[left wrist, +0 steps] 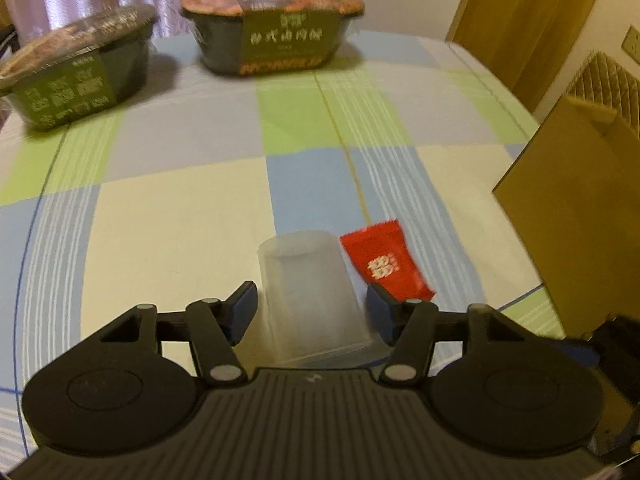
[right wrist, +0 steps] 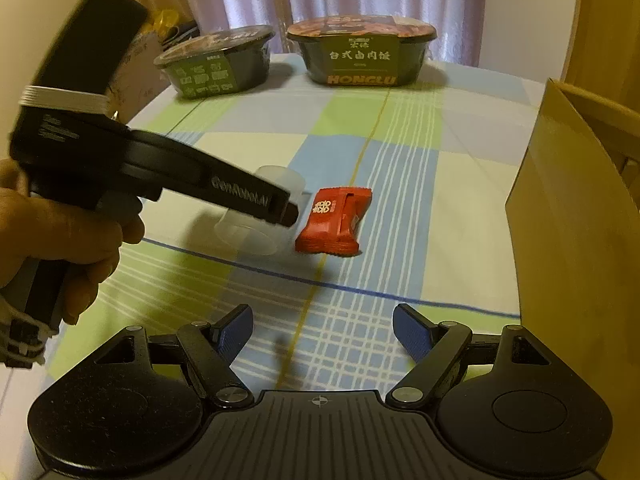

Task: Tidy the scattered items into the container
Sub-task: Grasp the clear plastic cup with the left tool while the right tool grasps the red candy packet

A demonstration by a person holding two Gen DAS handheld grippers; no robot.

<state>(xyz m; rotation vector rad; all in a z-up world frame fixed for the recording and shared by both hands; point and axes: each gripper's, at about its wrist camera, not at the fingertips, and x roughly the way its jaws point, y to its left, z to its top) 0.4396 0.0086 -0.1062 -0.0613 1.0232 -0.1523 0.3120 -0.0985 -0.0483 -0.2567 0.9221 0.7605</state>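
An upside-down translucent plastic cup (left wrist: 308, 288) stands on the checked tablecloth, with my left gripper (left wrist: 312, 294) shut on its sides. In the right wrist view the same cup (right wrist: 276, 178) shows behind the left gripper's near finger (right wrist: 280, 206), and a person's hand (right wrist: 60, 232) holds that gripper's handle. A red snack packet (left wrist: 384, 266) lies just right of the cup, also visible as the red packet (right wrist: 334, 220). The open cardboard box (left wrist: 568, 216) stands at the right. My right gripper (right wrist: 323, 320) hovers open over the cloth, nearer than the packet, with nothing between its fingers.
Two sealed dark instant-meal bowls sit at the far side of the table, one at the left (left wrist: 76, 80) and one in the middle (left wrist: 272, 28). The cardboard box wall (right wrist: 580, 220) rises close on the right. Curtains hang behind the table.
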